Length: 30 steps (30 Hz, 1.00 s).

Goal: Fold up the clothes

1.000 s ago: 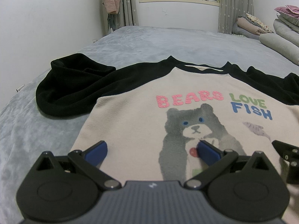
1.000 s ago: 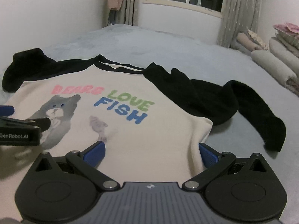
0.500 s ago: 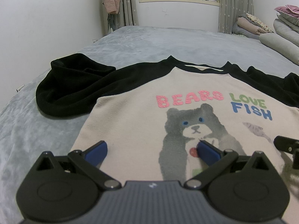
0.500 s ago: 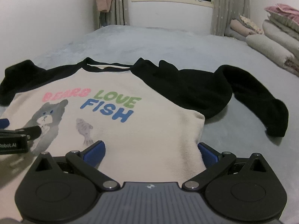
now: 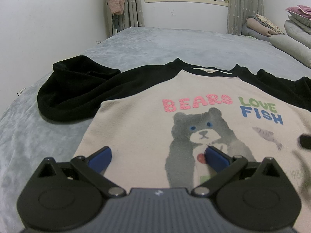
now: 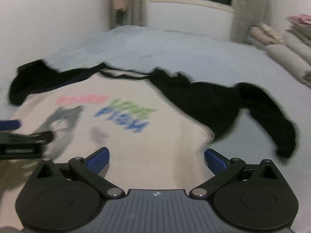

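No fold made yet: sweatshirt (image 5: 136, 128) lies face up and flat on the bed (image 5: 155, 46), both black sleeves (image 6: 262, 108) spread outward, left tool (image 5: 157, 153) and right tool (image 6: 156, 155) agape, empty, over its near hem; all folding remains.

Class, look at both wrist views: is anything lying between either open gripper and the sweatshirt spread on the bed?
Nothing visible does. The left gripper and the right gripper are both open, low over the cream front of the sweatshirt, with only bare fabric between the fingers. The bed around it carries nothing near the black sleeves.
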{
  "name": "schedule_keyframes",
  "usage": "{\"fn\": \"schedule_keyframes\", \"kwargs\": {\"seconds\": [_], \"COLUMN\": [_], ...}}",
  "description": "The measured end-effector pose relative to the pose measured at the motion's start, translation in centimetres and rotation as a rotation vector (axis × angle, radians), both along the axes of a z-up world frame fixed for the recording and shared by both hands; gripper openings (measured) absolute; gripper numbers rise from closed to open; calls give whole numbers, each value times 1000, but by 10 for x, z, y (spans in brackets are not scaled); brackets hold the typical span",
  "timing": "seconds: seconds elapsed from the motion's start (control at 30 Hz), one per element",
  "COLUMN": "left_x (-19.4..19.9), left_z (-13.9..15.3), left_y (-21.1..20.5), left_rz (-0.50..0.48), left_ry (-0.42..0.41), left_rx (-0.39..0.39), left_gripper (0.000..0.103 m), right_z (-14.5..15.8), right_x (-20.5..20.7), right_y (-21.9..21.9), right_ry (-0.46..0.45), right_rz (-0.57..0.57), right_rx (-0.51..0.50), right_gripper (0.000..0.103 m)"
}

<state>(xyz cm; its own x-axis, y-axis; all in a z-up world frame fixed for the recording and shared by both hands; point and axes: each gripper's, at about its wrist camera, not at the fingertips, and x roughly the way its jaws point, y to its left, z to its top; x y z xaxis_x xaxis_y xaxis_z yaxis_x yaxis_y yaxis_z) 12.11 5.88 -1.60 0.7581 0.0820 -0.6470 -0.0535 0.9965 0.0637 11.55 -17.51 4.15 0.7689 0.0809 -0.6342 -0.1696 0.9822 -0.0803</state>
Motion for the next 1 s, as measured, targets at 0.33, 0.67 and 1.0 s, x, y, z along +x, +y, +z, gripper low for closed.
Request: {"fn": "schedule_keyframes", "kwargs": {"seconds": [0.33, 0.67, 1.0], "left_x": [0, 0, -1], "left_z": [0, 0, 5], "left_y": [-1, -2, 9], "left_rz": [0, 0, -1], "left_ry": [1, 1, 21], "left_rx": [1, 2, -13], "left_gripper": [103, 103, 103], "right_z": [-22, -23, -24], "right_x": [7, 5, 5], "right_y": [-29, -31, -31], "right_ry": [16, 11, 10], "right_rz": [-15, -12, -12], "right_rx": [58, 70, 70], "right_gripper": [103, 103, 103]}}
